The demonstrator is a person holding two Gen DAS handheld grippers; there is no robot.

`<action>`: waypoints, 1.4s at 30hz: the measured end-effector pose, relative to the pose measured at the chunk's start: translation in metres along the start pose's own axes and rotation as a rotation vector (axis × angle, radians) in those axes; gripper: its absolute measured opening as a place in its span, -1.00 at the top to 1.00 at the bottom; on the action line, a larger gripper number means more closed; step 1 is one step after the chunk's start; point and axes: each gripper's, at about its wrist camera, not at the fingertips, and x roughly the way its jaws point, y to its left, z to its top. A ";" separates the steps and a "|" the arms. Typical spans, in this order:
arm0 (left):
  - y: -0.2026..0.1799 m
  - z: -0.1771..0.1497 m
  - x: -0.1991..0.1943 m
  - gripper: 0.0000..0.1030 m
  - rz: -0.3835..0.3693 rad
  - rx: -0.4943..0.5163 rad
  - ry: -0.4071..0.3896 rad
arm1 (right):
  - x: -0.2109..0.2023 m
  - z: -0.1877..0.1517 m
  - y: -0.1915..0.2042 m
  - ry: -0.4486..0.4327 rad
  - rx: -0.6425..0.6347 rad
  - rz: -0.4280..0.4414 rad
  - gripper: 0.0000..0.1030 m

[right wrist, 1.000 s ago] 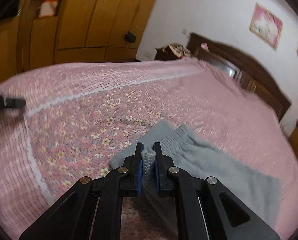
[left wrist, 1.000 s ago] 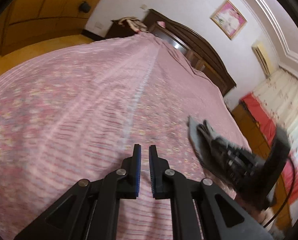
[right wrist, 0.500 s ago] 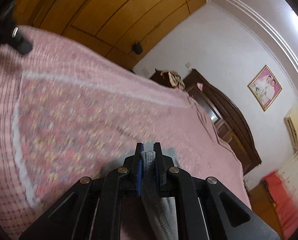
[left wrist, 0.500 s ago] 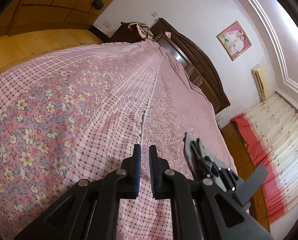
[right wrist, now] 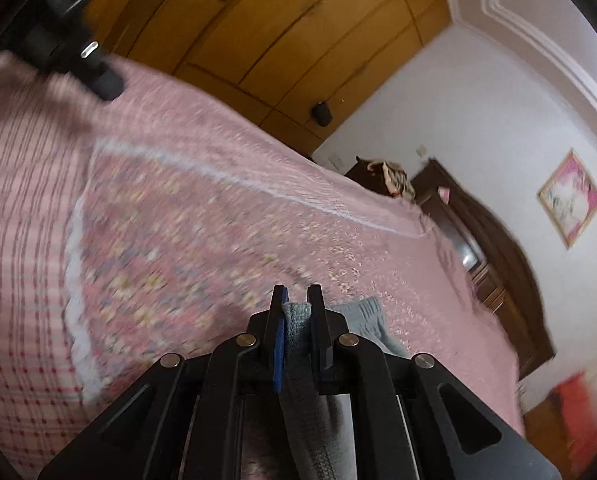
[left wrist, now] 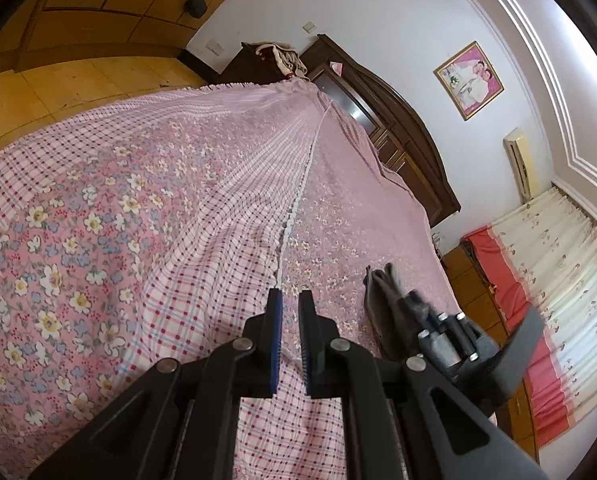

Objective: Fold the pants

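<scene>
The grey pants [right wrist: 364, 314] lie on the pink bedspread [right wrist: 178, 220]. My right gripper [right wrist: 297, 294] is shut on a fold of the pants' ribbed waistband, which hangs down between the fingers. In the left wrist view the pants [left wrist: 382, 304] show as a dark grey bunch, held up off the bed by the right gripper [left wrist: 418, 304]. My left gripper [left wrist: 290, 300] is to their left above the bedspread [left wrist: 138, 208]. Its jaws stand a narrow gap apart with nothing between them.
A dark wooden headboard [left wrist: 398, 120] stands at the far end of the bed. A nightstand with clothes [left wrist: 274, 60] is beside it. Wooden wardrobes [right wrist: 258, 40] line the wall. Curtains [left wrist: 558, 280] and a wooden cabinet [left wrist: 470, 280] are at the right.
My right gripper has lifted and tilted up with the pants' waistband, so less of the pants lies in view. My left gripper has also tilted up, still empty.
</scene>
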 end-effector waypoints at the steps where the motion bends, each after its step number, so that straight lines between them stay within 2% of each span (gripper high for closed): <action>1: 0.000 0.000 0.001 0.87 0.001 -0.001 0.004 | -0.001 -0.001 0.005 -0.007 -0.018 -0.006 0.79; 4: -0.001 -0.001 0.005 0.87 0.024 0.006 0.015 | -0.007 -0.001 0.012 -0.030 -0.046 -0.009 0.79; 8: -0.003 -0.002 0.012 0.87 0.056 0.027 0.020 | -0.008 -0.005 0.016 -0.015 -0.077 0.004 0.79; 15: -0.014 -0.006 0.018 0.87 0.052 0.047 0.034 | -0.005 -0.007 0.028 0.002 -0.129 -0.023 0.78; 17: -0.016 -0.007 0.018 0.87 0.055 0.053 0.035 | -0.006 -0.005 0.029 0.012 -0.130 -0.006 0.65; 18: -0.016 -0.008 0.018 0.87 0.056 0.055 0.037 | -0.008 -0.003 0.026 0.020 -0.116 0.015 0.45; 19: -0.016 -0.008 0.018 0.87 0.057 0.055 0.037 | -0.013 -0.001 0.022 0.031 -0.084 0.039 0.30; 21: -0.017 -0.009 0.020 0.87 0.057 0.048 0.040 | -0.026 0.003 0.007 0.033 0.022 0.110 -0.23; 24: -0.018 -0.009 0.023 0.87 0.056 0.049 0.043 | -0.059 -0.005 -0.029 -0.001 0.236 0.210 -0.47; 26: -0.021 -0.009 0.025 0.87 0.052 0.055 0.045 | -0.073 -0.021 -0.054 0.020 0.348 0.208 -0.48; 28: -0.030 -0.009 0.029 0.87 0.031 0.069 0.050 | -0.085 -0.051 -0.083 0.062 0.483 0.211 -0.48; 31: -0.050 -0.011 0.039 0.87 -0.093 0.066 0.081 | -0.104 -0.099 -0.112 0.129 0.633 0.163 -0.48; 33: -0.071 -0.015 0.049 0.87 -0.148 0.090 0.106 | -0.120 -0.131 -0.127 0.148 0.704 0.142 -0.48; 36: -0.118 -0.026 0.068 0.87 -0.200 0.199 0.130 | -0.141 -0.172 -0.154 0.131 0.842 0.144 -0.50; 39: -0.160 -0.039 0.088 0.87 -0.229 0.300 0.140 | -0.143 -0.205 -0.184 0.109 0.976 0.169 -0.50; 42: -0.203 -0.056 0.120 0.87 -0.235 0.404 0.175 | -0.129 -0.232 -0.211 0.082 1.097 0.249 -0.51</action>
